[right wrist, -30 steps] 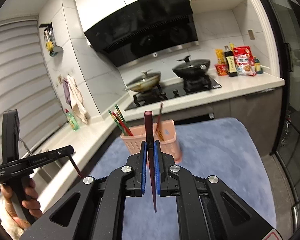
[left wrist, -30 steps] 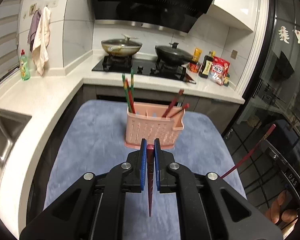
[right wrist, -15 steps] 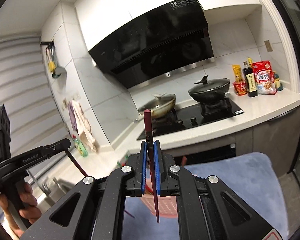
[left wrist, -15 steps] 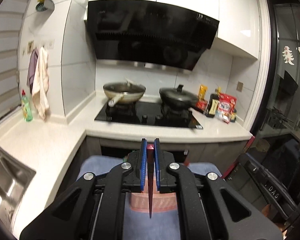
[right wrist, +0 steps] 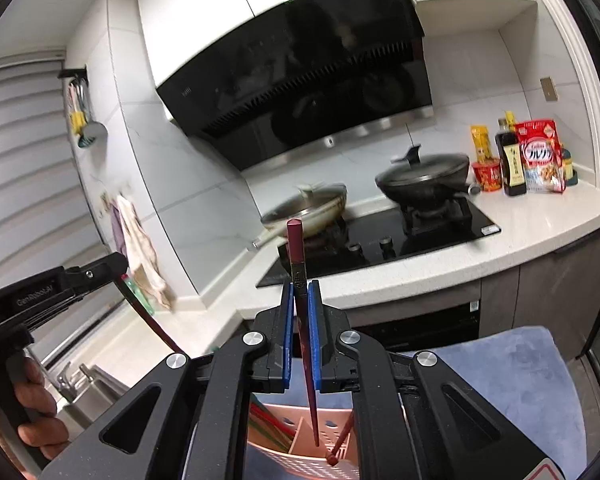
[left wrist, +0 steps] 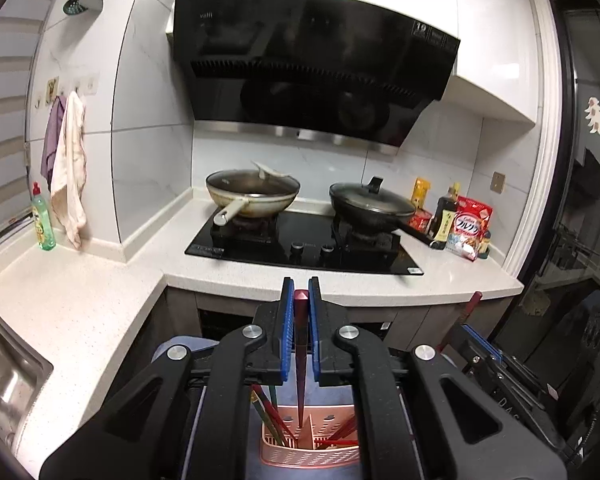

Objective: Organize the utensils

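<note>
My left gripper (left wrist: 299, 292) is shut on a dark red chopstick (left wrist: 300, 376) that hangs point down over the pink slotted utensil holder (left wrist: 312, 446). That holder has red and green chopsticks in its left part and red ones at the right. In the right wrist view my right gripper (right wrist: 300, 294) is shut on another dark red chopstick (right wrist: 306, 344), its tip just above the same pink holder (right wrist: 300, 436). The left gripper (right wrist: 118, 266) shows at the left of that view, held by a hand (right wrist: 36, 412). The right gripper's fingers (left wrist: 478, 340) show at the right of the left wrist view.
The holder stands on a blue-grey mat (right wrist: 512, 384). Behind it runs a white counter (left wrist: 380, 284) with a black hob, a steel wok (left wrist: 252, 196) and a black lidded pan (left wrist: 370, 204). Bottles and packets (left wrist: 460, 220) stand at the right, a sink (left wrist: 4, 376) at the left.
Both grippers have moved forward and risen with their chopsticks, so the holder has slid from ahead of the fingers to below them. Both stay shut.
</note>
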`<state>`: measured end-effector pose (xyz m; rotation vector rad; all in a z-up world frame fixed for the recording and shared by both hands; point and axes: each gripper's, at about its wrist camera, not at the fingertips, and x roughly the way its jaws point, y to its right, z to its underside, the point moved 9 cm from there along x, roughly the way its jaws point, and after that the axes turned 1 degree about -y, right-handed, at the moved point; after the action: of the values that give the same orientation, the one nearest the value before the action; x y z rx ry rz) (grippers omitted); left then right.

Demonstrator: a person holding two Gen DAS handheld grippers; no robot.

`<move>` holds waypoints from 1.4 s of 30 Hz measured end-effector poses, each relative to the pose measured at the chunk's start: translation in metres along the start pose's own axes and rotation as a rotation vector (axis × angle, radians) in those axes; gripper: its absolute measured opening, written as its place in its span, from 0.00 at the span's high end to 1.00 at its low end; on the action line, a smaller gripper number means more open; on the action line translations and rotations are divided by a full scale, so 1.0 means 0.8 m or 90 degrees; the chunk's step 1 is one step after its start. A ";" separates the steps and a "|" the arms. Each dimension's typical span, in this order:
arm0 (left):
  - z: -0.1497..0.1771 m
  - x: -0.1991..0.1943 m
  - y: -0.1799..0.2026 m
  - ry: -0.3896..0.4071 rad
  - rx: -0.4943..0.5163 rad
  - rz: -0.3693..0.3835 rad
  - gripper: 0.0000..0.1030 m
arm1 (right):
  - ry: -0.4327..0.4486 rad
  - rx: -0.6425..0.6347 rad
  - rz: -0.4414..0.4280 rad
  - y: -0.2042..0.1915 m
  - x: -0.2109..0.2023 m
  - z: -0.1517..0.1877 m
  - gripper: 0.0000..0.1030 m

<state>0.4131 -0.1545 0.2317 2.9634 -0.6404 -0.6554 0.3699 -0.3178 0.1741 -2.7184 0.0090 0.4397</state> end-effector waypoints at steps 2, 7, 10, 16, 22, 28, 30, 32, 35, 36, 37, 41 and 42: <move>0.013 0.013 -0.001 -0.014 0.002 -0.001 0.93 | -0.009 0.000 0.003 0.005 0.010 0.009 0.93; 0.043 0.033 -0.003 -0.040 0.003 0.001 0.92 | -0.033 -0.002 0.015 0.016 0.027 0.033 0.89; 0.052 0.034 -0.005 -0.048 0.007 -0.014 0.58 | -0.038 -0.002 0.021 0.022 0.023 0.035 0.87; 0.053 0.013 -0.013 -0.023 0.014 -0.061 0.17 | -0.019 -0.001 0.026 0.023 -0.007 0.022 0.58; 0.081 -0.001 -0.015 -0.060 0.058 -0.114 0.17 | -0.052 -0.031 0.041 0.014 -0.034 0.040 0.49; 0.134 -0.010 -0.026 -0.121 0.063 -0.141 0.15 | -0.099 -0.067 0.079 0.015 -0.060 0.084 0.44; 0.154 -0.013 -0.032 -0.144 0.056 -0.145 0.15 | -0.115 -0.070 0.085 0.015 -0.066 0.100 0.44; 0.168 -0.016 -0.035 -0.157 0.050 -0.148 0.15 | -0.128 -0.076 0.094 0.016 -0.072 0.114 0.44; 0.191 -0.024 -0.041 -0.174 0.047 -0.163 0.11 | -0.144 -0.093 0.117 0.017 -0.080 0.133 0.42; 0.196 -0.027 -0.042 -0.177 0.047 -0.166 0.11 | -0.148 -0.096 0.124 0.017 -0.082 0.137 0.40; 0.201 -0.030 -0.044 -0.181 0.047 -0.169 0.11 | -0.152 -0.099 0.134 0.018 -0.085 0.143 0.38; 0.217 -0.039 -0.046 -0.193 0.047 -0.176 0.09 | -0.160 -0.115 0.161 0.018 -0.092 0.157 0.33; 0.221 -0.042 -0.047 -0.195 0.047 -0.177 0.09 | -0.163 -0.114 0.160 0.017 -0.093 0.160 0.32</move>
<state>0.3272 -0.0980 0.0794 3.0774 -0.2663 -1.1456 0.2599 -0.2867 0.0797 -2.8241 0.2559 0.8976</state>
